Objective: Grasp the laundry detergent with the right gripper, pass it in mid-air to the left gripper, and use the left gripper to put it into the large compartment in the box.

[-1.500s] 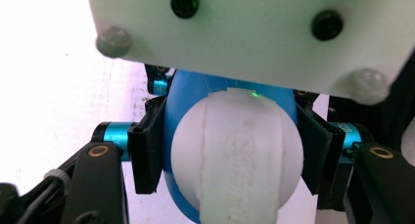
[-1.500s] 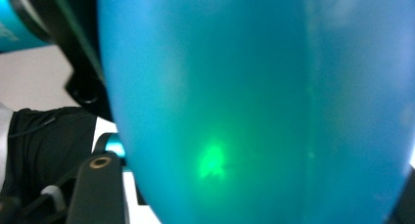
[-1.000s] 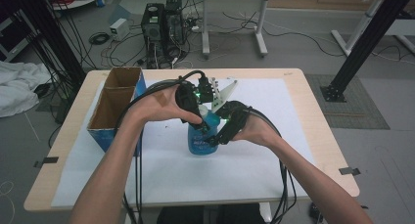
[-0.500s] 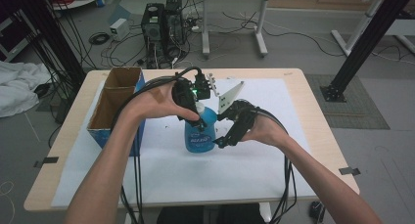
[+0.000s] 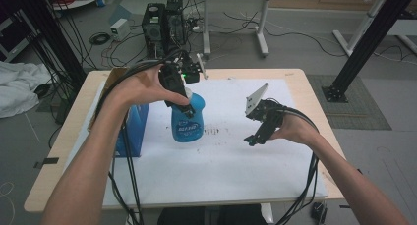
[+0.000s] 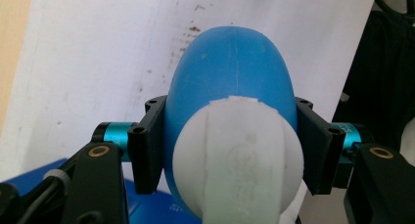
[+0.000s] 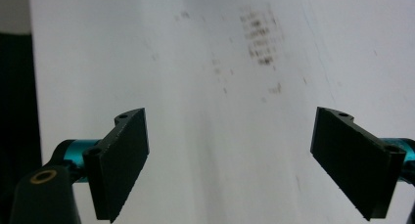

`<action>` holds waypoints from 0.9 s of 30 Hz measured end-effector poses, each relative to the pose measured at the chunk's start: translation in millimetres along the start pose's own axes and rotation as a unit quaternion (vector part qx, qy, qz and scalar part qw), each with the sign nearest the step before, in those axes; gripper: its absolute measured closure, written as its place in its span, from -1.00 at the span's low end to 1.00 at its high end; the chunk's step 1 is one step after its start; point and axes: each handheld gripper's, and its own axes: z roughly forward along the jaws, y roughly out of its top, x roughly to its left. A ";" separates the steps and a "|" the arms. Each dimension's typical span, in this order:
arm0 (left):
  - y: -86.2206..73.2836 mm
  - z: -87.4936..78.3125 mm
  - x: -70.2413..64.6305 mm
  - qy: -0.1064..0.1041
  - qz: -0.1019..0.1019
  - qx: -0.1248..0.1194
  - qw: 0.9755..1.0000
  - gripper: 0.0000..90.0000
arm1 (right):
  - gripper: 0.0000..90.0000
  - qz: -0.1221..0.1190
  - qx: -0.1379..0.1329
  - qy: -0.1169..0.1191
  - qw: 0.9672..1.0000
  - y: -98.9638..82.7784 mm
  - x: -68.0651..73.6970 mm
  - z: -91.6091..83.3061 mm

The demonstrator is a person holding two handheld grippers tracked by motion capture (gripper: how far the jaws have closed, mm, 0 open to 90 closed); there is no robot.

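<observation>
Lifting bottle [image 5: 188, 118] in left gripper [image 5: 179, 95], jaws clamped at neck; keep upright, grip firm. Right gripper [image 5: 255, 131] wide, empty, jaws just opened; keep clear.

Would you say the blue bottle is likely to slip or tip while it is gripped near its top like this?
The blue bottle looks like smooth, rounded plastic, so it may slip a little. The left gripper clamps just below its white cap, so the body could swing. Its broad base should probably stand steady once set down.
</observation>
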 end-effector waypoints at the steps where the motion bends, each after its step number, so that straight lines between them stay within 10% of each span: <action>1: -0.2 -2.7 1.4 0.003 -0.006 0.002 1.000 -0.16 | -0.70 0.000 0.000 0.000 1.000 0.0 0.0 0.0; 15: 1.6 -65.6 23.1 0.028 -0.110 0.008 0.993 -0.16 | -0.70 0.025 0.044 -0.024 0.998 -34.9 -6.1 -7.3; 16: -1.6 -83.6 30.2 0.035 -0.143 0.003 0.989 -0.16 | -0.70 0.026 0.047 -0.025 0.998 -37.6 -6.9 -7.3; 23: -18.3 -108.9 44.7 0.042 -0.201 -0.008 0.979 -0.16 | -0.70 0.030 0.049 -0.028 0.998 -43.1 -7.1 -7.8; 26: -39.5 -117.1 55.8 0.053 -0.257 -0.014 0.965 -0.16 | -0.70 0.034 0.054 -0.029 0.998 -46.4 -7.3 -7.1; 27: -39.5 -117.1 55.8 0.053 -0.257 -0.014 0.965 -0.16 | -0.70 0.034 0.054 -0.029 0.998 -46.4 -7.3 -7.1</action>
